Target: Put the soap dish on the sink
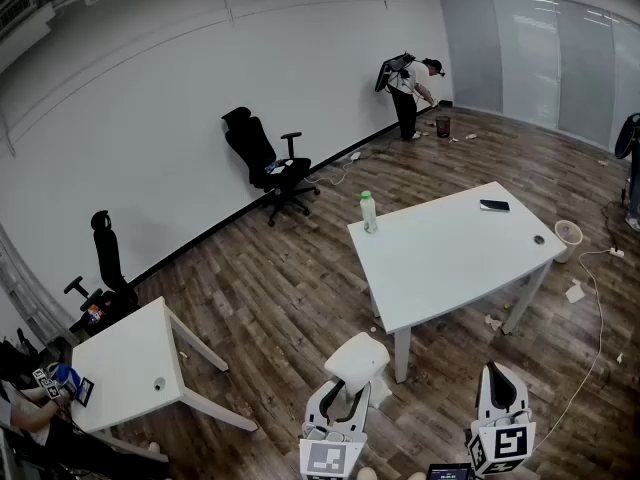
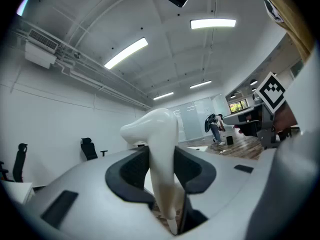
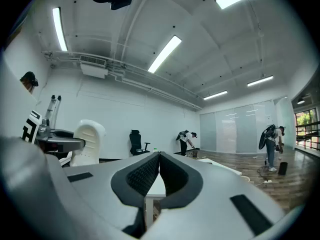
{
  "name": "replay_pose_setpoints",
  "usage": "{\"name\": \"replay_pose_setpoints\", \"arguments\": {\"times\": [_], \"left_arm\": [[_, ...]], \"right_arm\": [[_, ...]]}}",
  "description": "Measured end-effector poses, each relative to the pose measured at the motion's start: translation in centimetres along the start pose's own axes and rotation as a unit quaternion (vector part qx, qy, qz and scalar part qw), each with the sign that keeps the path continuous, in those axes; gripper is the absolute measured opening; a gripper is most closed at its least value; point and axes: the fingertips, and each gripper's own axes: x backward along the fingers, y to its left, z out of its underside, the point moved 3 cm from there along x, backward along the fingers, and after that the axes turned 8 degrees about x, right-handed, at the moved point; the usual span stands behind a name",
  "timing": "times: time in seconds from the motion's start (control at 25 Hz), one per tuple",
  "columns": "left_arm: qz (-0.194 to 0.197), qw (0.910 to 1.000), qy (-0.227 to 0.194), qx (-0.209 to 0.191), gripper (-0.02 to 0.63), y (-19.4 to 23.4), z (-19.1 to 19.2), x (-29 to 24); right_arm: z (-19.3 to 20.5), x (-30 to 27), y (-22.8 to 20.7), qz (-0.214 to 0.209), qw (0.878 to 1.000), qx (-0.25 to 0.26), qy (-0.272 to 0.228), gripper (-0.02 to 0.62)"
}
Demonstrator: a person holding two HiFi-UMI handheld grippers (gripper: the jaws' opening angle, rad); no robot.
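Left gripper (image 1: 343, 396) pinches the white soap dish (image 2: 161, 154) by its lower edge, dish upright over the floor, near the table (image 1: 450, 258). Dish looks rigid, light and glossy, so probably slippery; the edge grip seems sound. Right gripper (image 3: 159, 166) pressed together, empty. No sink in view.

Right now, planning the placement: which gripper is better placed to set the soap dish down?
Left. The left gripper holds the white soap dish between its jaws, while the right gripper is shut and empty.
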Motion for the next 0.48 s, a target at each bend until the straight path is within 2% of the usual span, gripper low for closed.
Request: {"name": "replay_pose_setpoints", "arguments": {"times": [0.16, 0.32, 0.48], "left_arm": [[-0.005, 0.9999, 0.005, -0.012, 0.138, -1.1, 0.2, 0.1], [-0.012, 0.9999, -0.009, -0.003, 0.138, -2.2, -0.1, 0.1], [-0.022, 0.9997, 0.002, -0.005, 0.138, -1.7, 0.3, -0.4]], "right_arm": [[0.0, 0.2, -0.9, -0.009, 1.0, -0.001, -0.004, 0.009], [0.2, -0.2, -1.8, -0.017, 1.0, 0.002, -0.004, 0.009], [0.3, -1.4, -1.9, -0.029, 1.0, -0.003, -0.004, 0.009]]}}
